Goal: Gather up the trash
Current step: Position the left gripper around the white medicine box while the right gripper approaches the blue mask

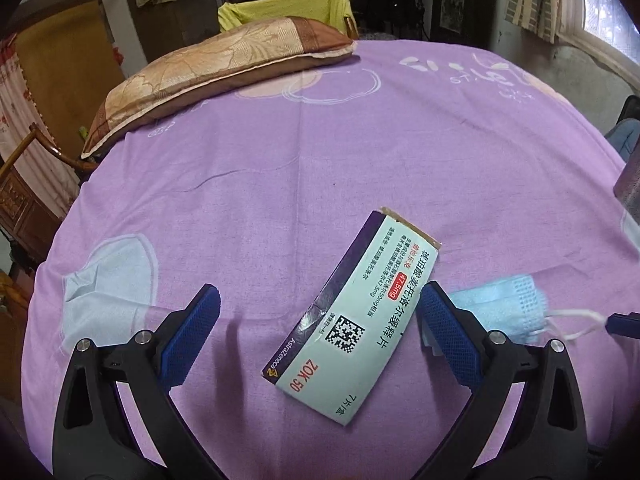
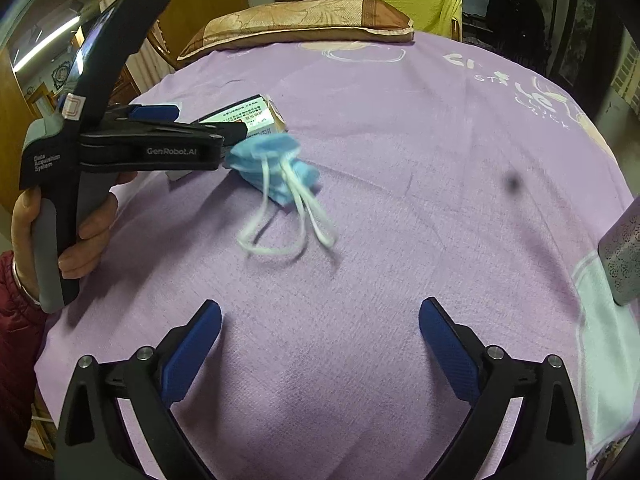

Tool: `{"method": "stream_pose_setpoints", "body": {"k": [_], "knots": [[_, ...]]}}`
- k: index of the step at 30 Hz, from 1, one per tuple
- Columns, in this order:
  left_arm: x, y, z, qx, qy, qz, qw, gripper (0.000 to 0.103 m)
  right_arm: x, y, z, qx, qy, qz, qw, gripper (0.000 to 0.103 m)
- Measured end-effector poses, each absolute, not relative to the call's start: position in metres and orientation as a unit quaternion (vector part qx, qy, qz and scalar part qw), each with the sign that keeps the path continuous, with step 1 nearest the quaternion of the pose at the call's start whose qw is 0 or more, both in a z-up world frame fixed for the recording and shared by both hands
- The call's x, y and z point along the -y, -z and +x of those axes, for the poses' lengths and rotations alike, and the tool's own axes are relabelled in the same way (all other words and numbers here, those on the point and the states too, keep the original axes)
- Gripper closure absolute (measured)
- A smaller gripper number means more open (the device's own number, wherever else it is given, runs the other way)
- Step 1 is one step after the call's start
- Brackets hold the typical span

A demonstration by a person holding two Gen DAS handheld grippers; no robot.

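A flattened medicine box [image 1: 352,316], pale green with a purple edge, lies on the purple bedsheet [image 1: 280,160]. My left gripper [image 1: 320,312] is open, with the box between its fingers and nearer the right one. A crumpled blue face mask [image 1: 504,304] with white ear loops lies just right of that finger. In the right wrist view the mask [image 2: 276,168] lies on the sheet beside the left gripper's tip [image 2: 236,132], with the box [image 2: 248,116] behind. My right gripper [image 2: 320,328] is open and empty, well short of the mask.
A brown and gold pillow [image 1: 208,76] lies at the head of the bed, with a yellow cloth over a chair [image 1: 288,8] behind it. A grey patterned container [image 2: 624,256] stands at the right edge. Wooden furniture stands left of the bed.
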State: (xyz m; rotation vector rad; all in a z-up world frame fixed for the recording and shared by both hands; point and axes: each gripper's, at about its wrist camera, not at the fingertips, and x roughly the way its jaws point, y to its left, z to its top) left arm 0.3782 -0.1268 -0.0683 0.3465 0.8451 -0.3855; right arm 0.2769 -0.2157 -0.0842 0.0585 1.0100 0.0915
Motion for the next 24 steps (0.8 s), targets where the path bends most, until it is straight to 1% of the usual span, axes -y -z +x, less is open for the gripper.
{"method": "stream_pose_setpoints", "body": {"k": [4, 6, 8, 11, 18, 21, 24], "knots": [[0.108, 0.066, 0.391, -0.41, 0.135, 0.155, 0.889, 0.006, 0.214, 0.085, 0.277, -0.486, -0.042, 0.017, 0.873, 0.005], [0.085, 0.064, 0.407, -0.418, 0.079, 0.131, 0.895, 0.007, 0.213, 0.085, 0.277, -0.487, -0.041, 0.014, 0.872, 0.005], [0.059, 0.061, 0.419, -0.428, 0.056, 0.089, 0.897, 0.007, 0.213, 0.085, 0.278, -0.488, -0.041, 0.011, 0.872, 0.005], [0.042, 0.054, 0.421, -0.426, 0.054, 0.06, 0.901, 0.007, 0.212, 0.084, 0.278, -0.489, -0.04, 0.008, 0.872, 0.005], [0.076, 0.064, 0.403, -0.443, 0.123, 0.102, 0.882, 0.007, 0.211, 0.084, 0.278, -0.49, -0.039, 0.005, 0.871, 0.005], [0.084, 0.073, 0.399, -0.452, 0.12, 0.123, 0.875, 0.007, 0.211, 0.084, 0.278, -0.49, -0.039, 0.004, 0.871, 0.005], [0.071, 0.074, 0.403, -0.453, 0.09, 0.128, 0.878, 0.007, 0.21, 0.084, 0.278, -0.49, -0.039, 0.003, 0.871, 0.005]]}}
